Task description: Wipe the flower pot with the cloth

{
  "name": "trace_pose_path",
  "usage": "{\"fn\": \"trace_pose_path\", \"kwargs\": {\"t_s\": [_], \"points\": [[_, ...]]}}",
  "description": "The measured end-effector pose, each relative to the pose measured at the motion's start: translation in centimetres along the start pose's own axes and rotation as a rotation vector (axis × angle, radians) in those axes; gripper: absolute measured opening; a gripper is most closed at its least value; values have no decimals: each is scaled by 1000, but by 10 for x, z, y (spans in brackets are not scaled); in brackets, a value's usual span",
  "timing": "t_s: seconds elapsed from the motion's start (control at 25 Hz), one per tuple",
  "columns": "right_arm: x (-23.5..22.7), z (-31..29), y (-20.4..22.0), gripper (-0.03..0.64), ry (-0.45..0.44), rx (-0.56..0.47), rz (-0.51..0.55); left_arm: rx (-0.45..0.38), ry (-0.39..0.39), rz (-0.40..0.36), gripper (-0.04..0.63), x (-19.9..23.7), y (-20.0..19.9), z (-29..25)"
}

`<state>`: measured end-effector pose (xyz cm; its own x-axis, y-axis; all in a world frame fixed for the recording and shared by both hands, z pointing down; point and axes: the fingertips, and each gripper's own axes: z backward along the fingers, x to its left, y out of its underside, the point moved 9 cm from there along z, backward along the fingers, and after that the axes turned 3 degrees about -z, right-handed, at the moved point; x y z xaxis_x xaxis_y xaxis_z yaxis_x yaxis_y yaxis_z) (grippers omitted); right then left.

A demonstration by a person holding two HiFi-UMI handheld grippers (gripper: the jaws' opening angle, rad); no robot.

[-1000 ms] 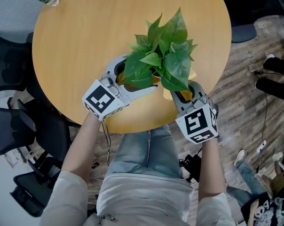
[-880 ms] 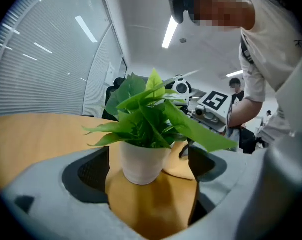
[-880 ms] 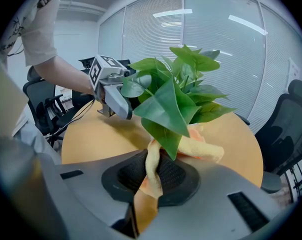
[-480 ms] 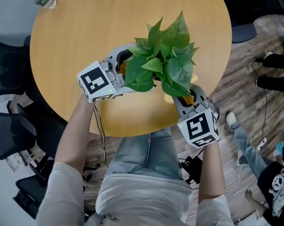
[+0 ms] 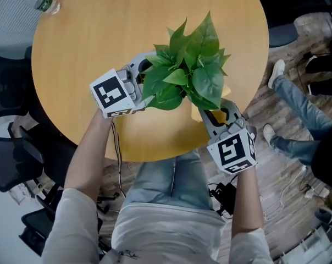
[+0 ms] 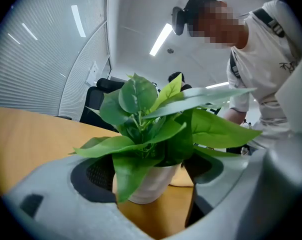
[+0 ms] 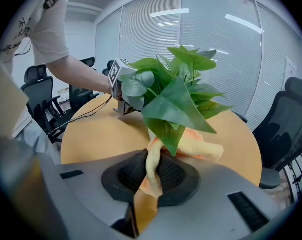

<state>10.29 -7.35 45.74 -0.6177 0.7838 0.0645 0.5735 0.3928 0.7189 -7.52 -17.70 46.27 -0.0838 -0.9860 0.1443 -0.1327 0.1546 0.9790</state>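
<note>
A white flower pot (image 6: 152, 186) with a leafy green plant (image 5: 191, 70) stands on the round wooden table (image 5: 100, 26). My left gripper (image 5: 141, 71) reaches in from the pot's left. Its jaws have just been closing, and the pot stands between them. A slim gap shows at the right pad (image 6: 207, 165), so the gripper is open. My right gripper (image 7: 151, 176) is at the pot's near right side, shut on a yellow-orange cloth (image 7: 201, 146). The cloth drapes against the pot under the leaves. Seen from my head, the leaves hide the pot.
A plastic bottle (image 5: 42, 4) lies at the table's far left edge. Black office chairs (image 5: 12, 158) stand left of the table, and another chair (image 7: 291, 129) is on the far side. A person's legs (image 5: 298, 92) are on the floor at the right.
My left gripper swung from the pot's near-left side up to its left side. The right gripper and its cloth stayed put. The legs at the right shifted.
</note>
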Motion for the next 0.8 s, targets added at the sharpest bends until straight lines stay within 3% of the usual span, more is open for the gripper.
{"fn": "trace_pose_path", "kwargs": {"t_s": [0.4,0.8], "points": [[-34,17,10,44,112,-14,-73,-3,-42,10,428,-6,2,-2],[-36,0,-7,44,115,-55,-41,-10,-115,15,428,-11,2,-5]]}}
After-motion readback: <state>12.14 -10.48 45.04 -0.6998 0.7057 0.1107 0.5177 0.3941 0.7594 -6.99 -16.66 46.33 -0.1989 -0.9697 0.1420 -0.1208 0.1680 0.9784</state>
